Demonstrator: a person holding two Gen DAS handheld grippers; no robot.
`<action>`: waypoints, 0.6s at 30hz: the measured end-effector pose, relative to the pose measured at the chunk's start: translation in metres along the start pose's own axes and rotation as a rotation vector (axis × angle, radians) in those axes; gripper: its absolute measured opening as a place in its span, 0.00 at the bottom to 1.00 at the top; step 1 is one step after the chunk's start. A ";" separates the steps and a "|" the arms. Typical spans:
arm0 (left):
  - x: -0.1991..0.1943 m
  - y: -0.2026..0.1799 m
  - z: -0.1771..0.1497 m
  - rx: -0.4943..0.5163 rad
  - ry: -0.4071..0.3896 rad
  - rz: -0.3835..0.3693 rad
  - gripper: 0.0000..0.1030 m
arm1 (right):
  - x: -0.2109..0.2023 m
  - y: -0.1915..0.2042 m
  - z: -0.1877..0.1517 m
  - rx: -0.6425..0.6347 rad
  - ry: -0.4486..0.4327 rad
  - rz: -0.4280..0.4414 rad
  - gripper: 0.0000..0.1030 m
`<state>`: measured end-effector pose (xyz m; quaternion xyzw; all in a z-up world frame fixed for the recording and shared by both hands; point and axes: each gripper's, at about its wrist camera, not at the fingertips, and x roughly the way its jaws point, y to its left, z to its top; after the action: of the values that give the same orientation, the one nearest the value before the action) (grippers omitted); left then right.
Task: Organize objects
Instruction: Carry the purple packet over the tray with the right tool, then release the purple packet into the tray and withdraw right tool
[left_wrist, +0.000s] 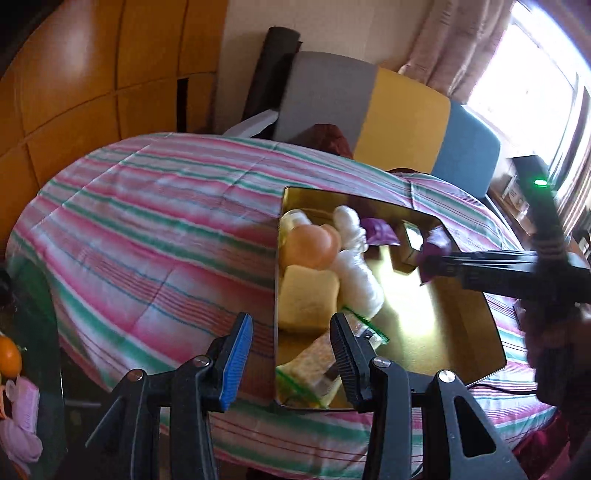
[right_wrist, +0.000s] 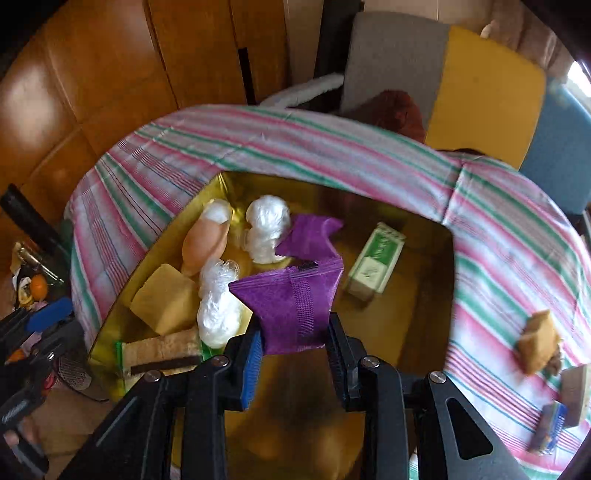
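Purple sachet (right_wrist: 295, 306), crinkled foil with a ribbed centre seam, sits pinched in the right gripper (right_wrist: 293, 343) above the glossy gold tray (right_wrist: 424, 332). Step in hand, by my reading: placing it. Next: lower toward open floor at 6 o'clock of the green carton (right_wrist: 375, 264), release. Left gripper (left_wrist: 291, 354) jaws apart, empty.
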<state>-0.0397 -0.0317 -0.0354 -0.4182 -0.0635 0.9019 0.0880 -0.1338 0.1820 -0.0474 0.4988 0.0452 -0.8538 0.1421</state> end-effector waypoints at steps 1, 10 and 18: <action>0.002 0.003 -0.001 -0.008 0.004 -0.002 0.43 | 0.011 0.003 0.004 0.004 0.026 -0.001 0.32; 0.014 0.016 -0.006 -0.051 0.041 -0.022 0.43 | 0.061 0.016 0.016 0.000 0.127 -0.060 0.32; 0.014 0.018 -0.007 -0.059 0.043 -0.025 0.43 | 0.067 0.019 0.021 0.003 0.131 -0.023 0.38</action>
<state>-0.0454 -0.0464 -0.0535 -0.4388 -0.0935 0.8893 0.0882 -0.1768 0.1459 -0.0932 0.5531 0.0588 -0.8211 0.1282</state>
